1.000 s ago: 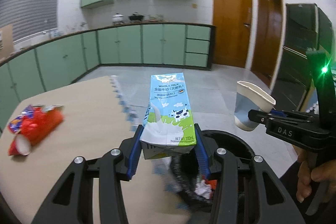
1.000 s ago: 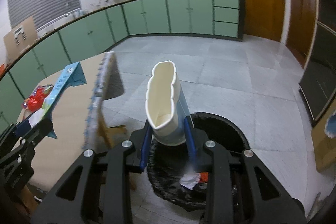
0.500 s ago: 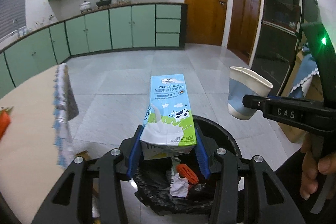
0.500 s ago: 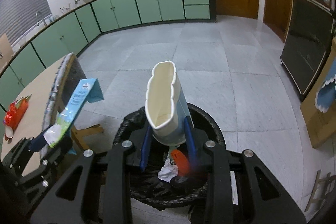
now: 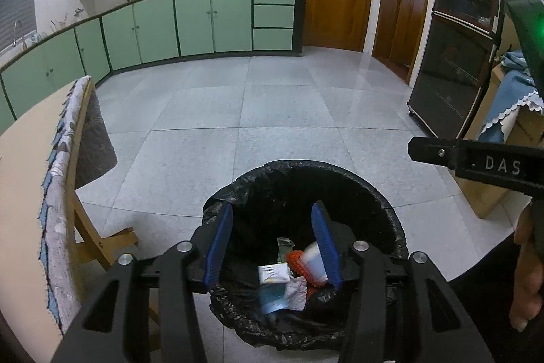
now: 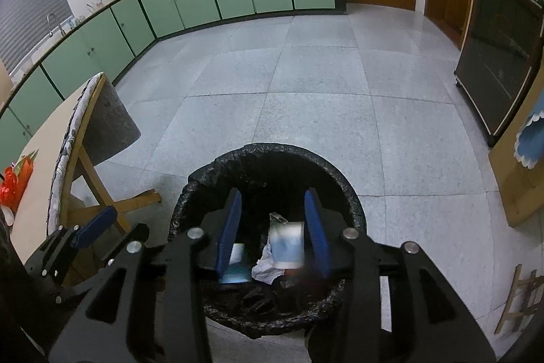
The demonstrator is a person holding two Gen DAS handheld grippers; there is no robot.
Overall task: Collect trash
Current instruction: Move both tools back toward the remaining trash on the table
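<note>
With both loads dropped, hovering over the lined trash bin [image 5: 391, 220]: left claw [image 5: 273, 244] spread and empty, right claw [image 6: 272, 227] likewise spread, nothing pinched. Directly below, inside the bin: milk carton [image 5: 272, 274], paper cup [image 6: 287, 247], crumpled paper. Off to the left of both, on the tabletop [image 6: 37, 193], a red snack wrapper [image 6: 13, 182], nearer the left claw; long axis hard to tell. Probably next: swing left for it.
</note>
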